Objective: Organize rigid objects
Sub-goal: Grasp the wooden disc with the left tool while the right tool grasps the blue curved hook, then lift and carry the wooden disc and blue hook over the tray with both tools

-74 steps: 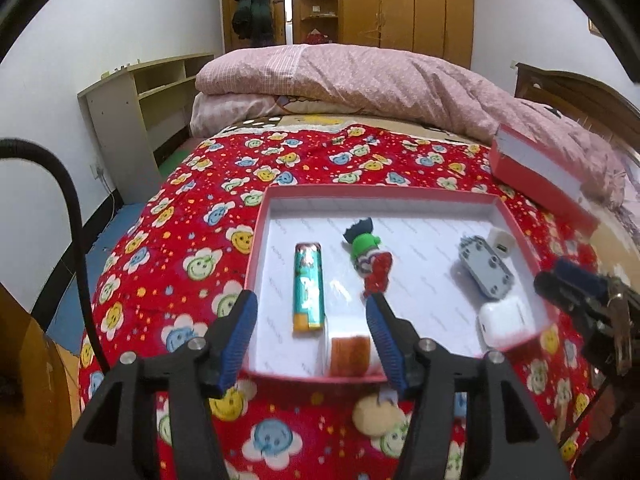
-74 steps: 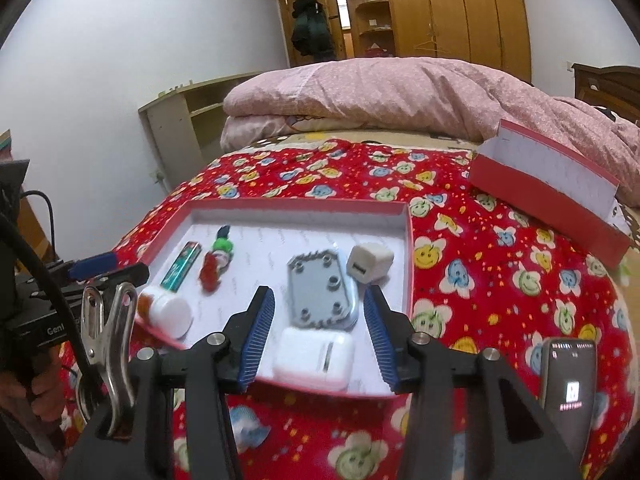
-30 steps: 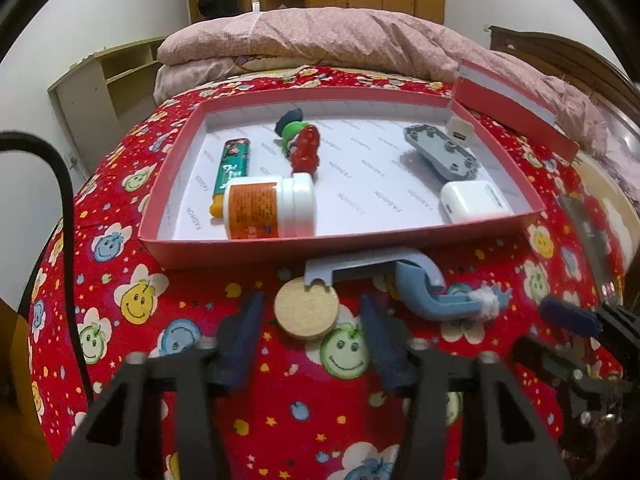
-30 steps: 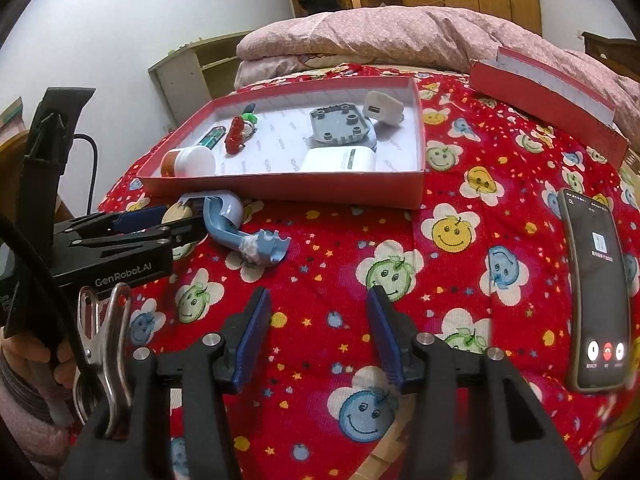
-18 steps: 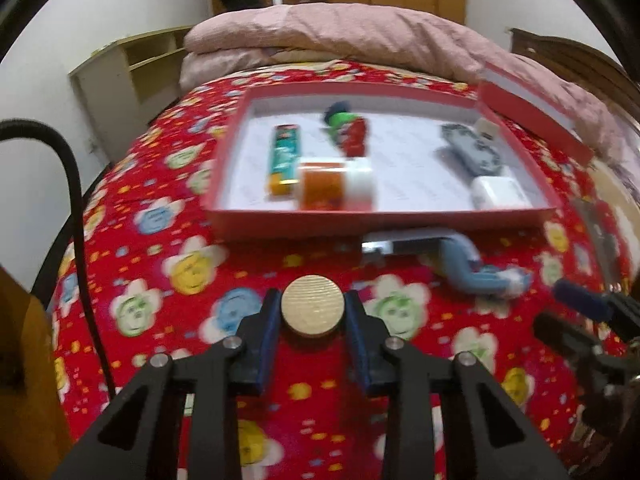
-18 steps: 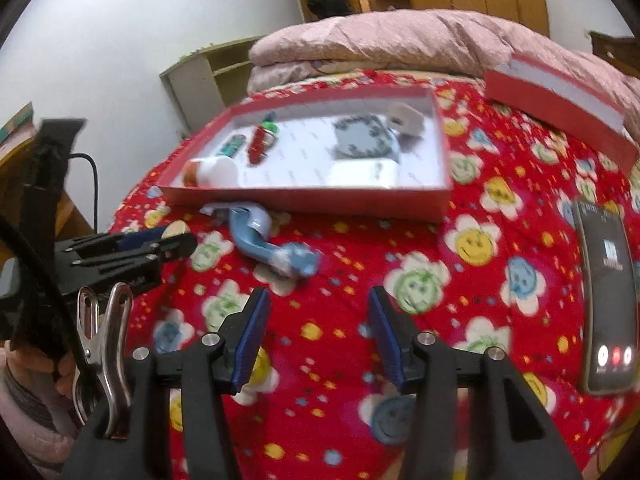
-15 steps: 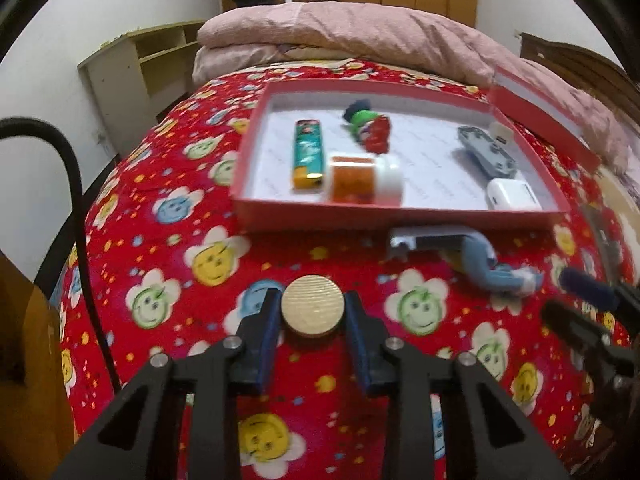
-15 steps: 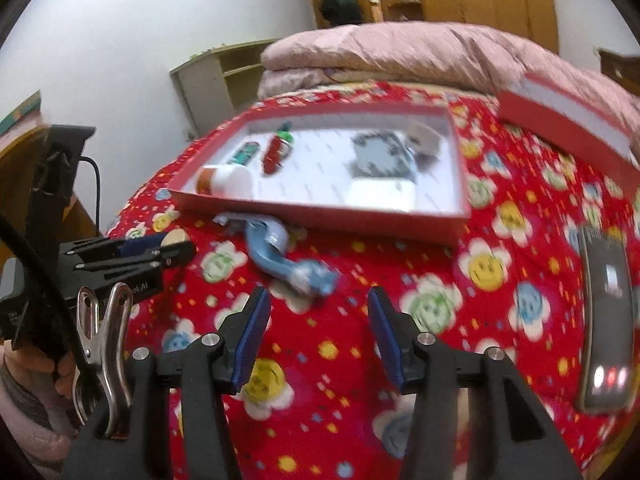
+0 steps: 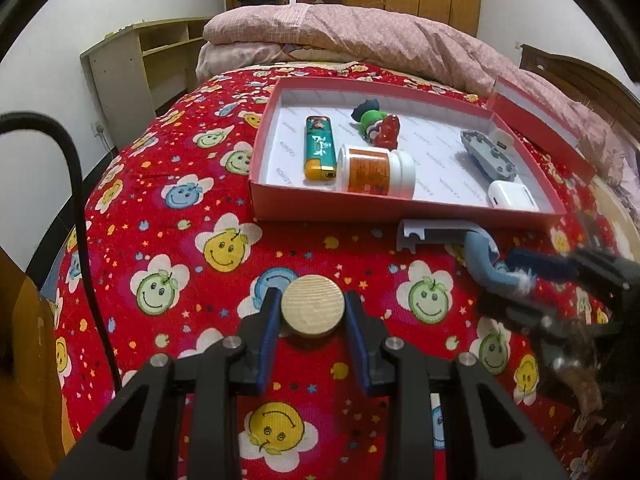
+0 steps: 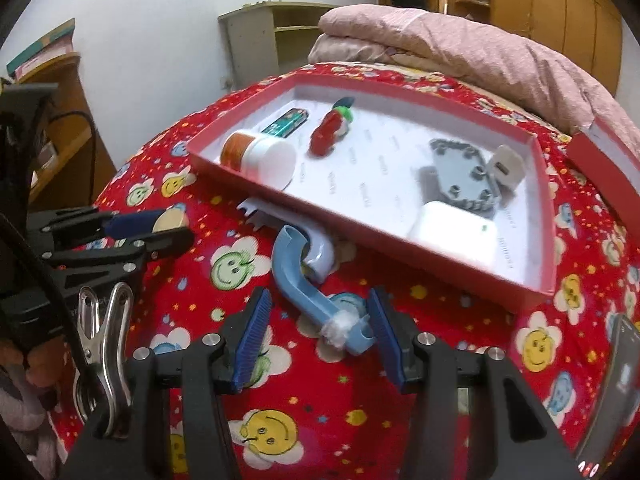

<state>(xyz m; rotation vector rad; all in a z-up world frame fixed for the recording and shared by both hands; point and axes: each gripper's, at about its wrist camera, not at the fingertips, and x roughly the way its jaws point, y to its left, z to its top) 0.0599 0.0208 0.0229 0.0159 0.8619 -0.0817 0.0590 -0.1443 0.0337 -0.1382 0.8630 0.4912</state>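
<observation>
From the left wrist view, we see our left gripper (image 9: 313, 312) clamped on a round, pale wooden disc (image 9: 312, 306), its blue pads pressing both sides; the jaws have just been closing onto it. The disc sits above the red bedspread printed with smiling flowers (image 9: 180, 240), short of the shallow red cardboard box with a white lining (image 9: 400, 212). Inside the box lie a green lighter with a yellow end (image 9: 319, 148), a white pill bottle with an orange label (image 9: 374, 171), a small red-and-green toy figure (image 9: 378, 126), a grey plastic plate with holes (image 9: 488, 154) and a white earbud case (image 9: 512, 196). A light blue curved plastic piece (image 9: 480, 258) lies just in front of the box.

From the right wrist view, our right gripper (image 10: 320, 330) holds its jaws partly apart on either side of the near end of the blue curved piece (image 10: 304, 284), whose tip carries a white fluffy tuft; we cannot tell whether the right pad touches it. A dark smartphone (image 10: 616, 384) lies at the right edge.
</observation>
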